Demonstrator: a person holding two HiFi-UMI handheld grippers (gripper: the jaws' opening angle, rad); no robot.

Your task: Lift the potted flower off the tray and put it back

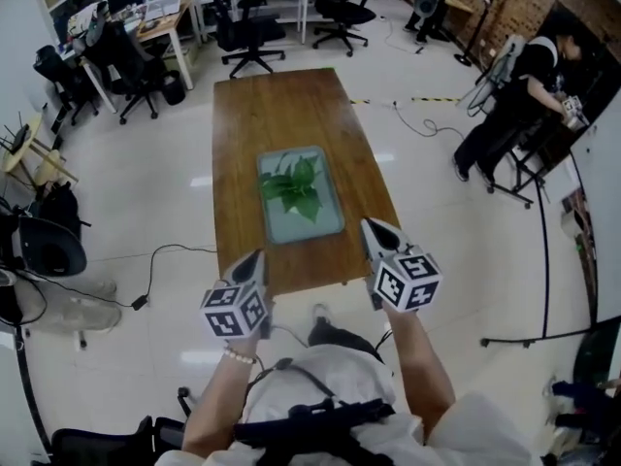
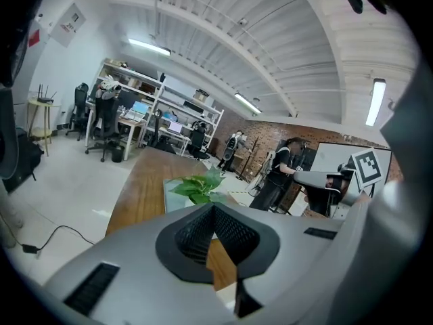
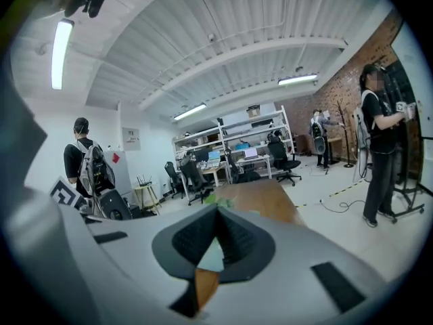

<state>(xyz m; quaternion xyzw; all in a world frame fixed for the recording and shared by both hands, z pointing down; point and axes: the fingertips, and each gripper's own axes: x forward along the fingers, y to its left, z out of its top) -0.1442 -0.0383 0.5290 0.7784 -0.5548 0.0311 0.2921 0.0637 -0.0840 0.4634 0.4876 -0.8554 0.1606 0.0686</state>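
Note:
The potted flower [image 1: 296, 184], a low plant with broad green leaves, stands on a pale glassy tray [image 1: 273, 229] in the middle of a long wooden table [image 1: 243, 115]. Both grippers hang over the table's near edge, short of the tray and clear of the plant. My left gripper [image 1: 259, 254] is shut and empty. My right gripper [image 1: 370, 224] is shut and empty too, slightly higher and closer to the tray's near right corner. In the left gripper view the plant [image 2: 199, 185] shows just beyond the closed tips [image 2: 214, 207]. In the right gripper view the closed tips [image 3: 218, 208] hide most of the tray.
Office chairs [image 1: 247, 29] and desks [image 1: 165, 13] stand beyond the table's far end. A person [image 1: 519, 105] works by equipment stands at the right. A black cable [image 1: 160, 270] trails on the floor left of the table, near a dark chair [image 1: 44, 241].

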